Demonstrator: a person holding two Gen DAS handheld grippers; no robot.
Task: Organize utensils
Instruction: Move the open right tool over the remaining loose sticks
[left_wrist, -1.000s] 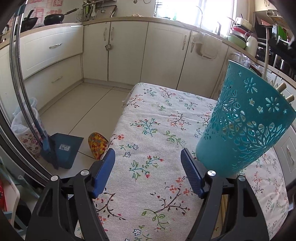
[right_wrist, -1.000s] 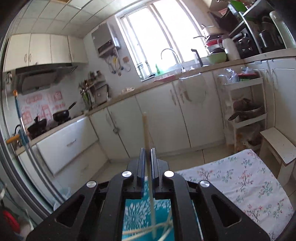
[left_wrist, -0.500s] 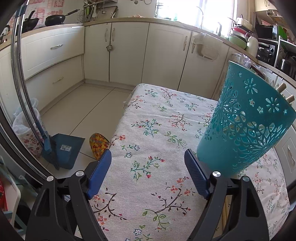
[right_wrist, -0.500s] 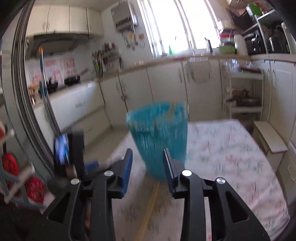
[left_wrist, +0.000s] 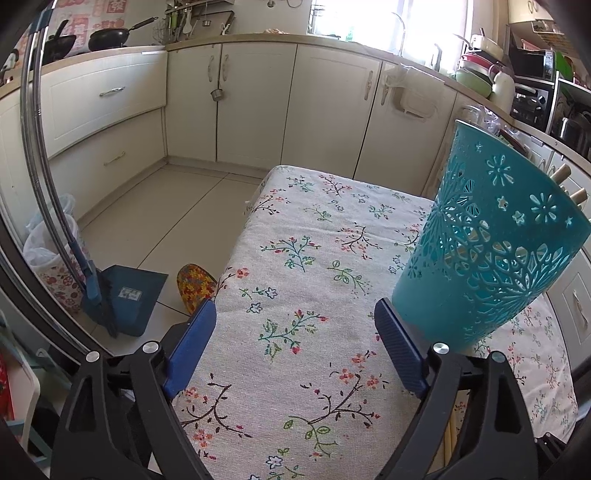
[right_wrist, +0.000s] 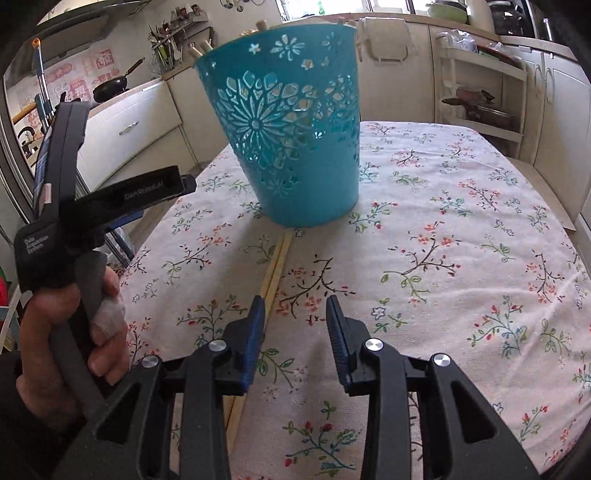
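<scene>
Floral cloth covers the table (right_wrist: 480, 229), where a teal basket (right_wrist: 295, 140) stands mid-table, chopsticks (right_wrist: 275, 266) lie toward its near edge, the left gripper (left_wrist: 295, 347) is opening, empty, and the right gripper (right_wrist: 295, 332) hovers parted, empty.

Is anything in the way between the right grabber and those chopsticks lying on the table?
Nothing visible is. The chopsticks lie bare on the tablecloth, running from the teal basket back under the right gripper's left finger. Its jaws are apart and empty. The left gripper sits off to the side, clear of them.
</scene>
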